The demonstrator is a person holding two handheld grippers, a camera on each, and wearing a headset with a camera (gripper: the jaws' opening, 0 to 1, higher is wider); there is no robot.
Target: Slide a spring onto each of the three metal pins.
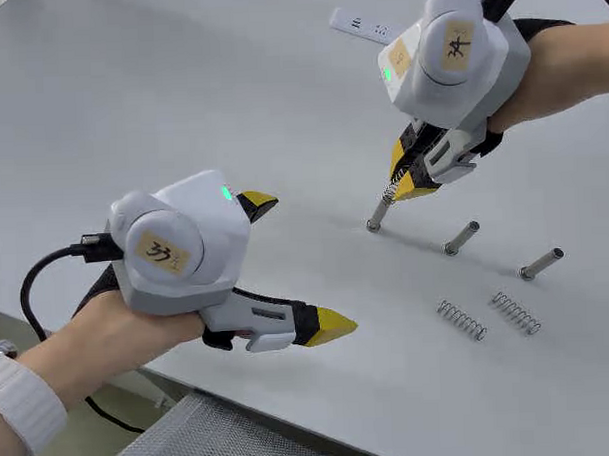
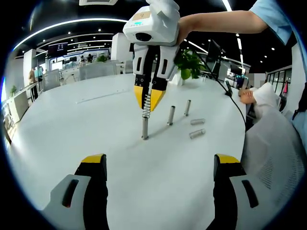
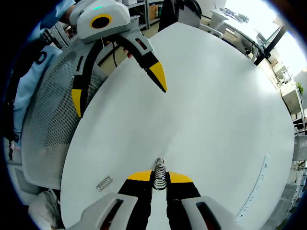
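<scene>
Head view first. My right tongs (image 1: 405, 187) are pinched on a spring (image 1: 390, 194) and angled down so its lower end meets the top of the nearest pin (image 1: 376, 218). The middle pin (image 1: 462, 237) and the far pin (image 1: 541, 264) stand bare on the desk (image 1: 230, 91). One loose spring (image 1: 461, 320) and a second loose spring (image 1: 515, 313) lie near them, handy for the next rounds. My left tongs (image 1: 298, 264) gape wide with nothing in them, parked well apart so they don't crowd the work.

Left gripper view: my empty jaws point at the job, and the spring hangs in line above the upright pin.

Right gripper view: the coil is clamped between my yellow tips, with the pin's head centred just beyond it. I reckon the line-up looks good for pushing down.
</scene>
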